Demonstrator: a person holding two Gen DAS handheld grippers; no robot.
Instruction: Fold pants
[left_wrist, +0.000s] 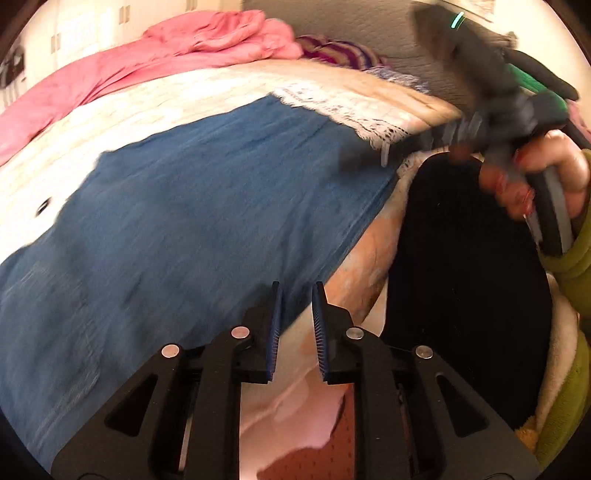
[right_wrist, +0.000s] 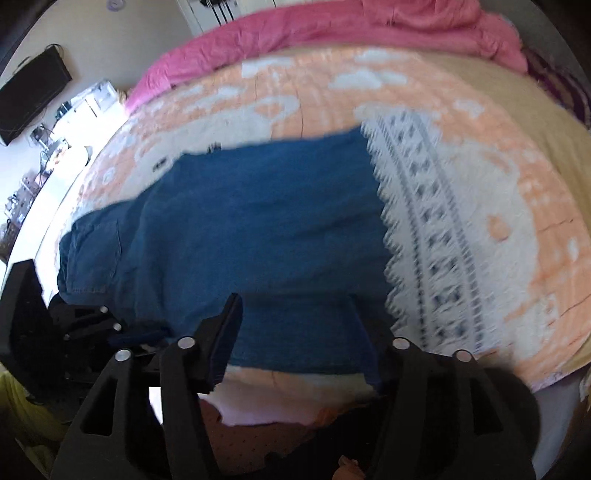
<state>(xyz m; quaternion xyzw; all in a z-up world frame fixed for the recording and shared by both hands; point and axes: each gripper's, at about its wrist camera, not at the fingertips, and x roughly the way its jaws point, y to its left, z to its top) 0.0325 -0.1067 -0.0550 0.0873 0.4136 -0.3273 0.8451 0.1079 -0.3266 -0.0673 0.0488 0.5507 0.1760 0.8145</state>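
**Denim Lay Flat on the Bed, Neither Gripper Holding It**

Blue denim pants (right_wrist: 255, 225) lay spread across a bed, on a peach-and-white patterned blanket (right_wrist: 491, 173). One end met a white lace-patterned cloth (right_wrist: 436, 236); the other end, with a patch pocket showing, reached toward the bed's edge. A pink duvet (right_wrist: 332, 26) was bunched along the far side of the bed.

In the left wrist view the left gripper (left_wrist: 298, 295) hovered at the near edge of the pants, its ribbed blue pads (left_wrist: 275, 325) drawn almost together with only a narrow gap, and no cloth was caught between them.

The right gripper (right_wrist: 299, 314) stood with its jaws spread wide over the near hem of the pants, and no fabric was pinched between them. Motion blur softened that view. From the left camera, the same tool appeared blurred above the lace cloth, gripped by a hand (left_wrist: 546, 173) in an olive-green sleeve (left_wrist: 569, 258).
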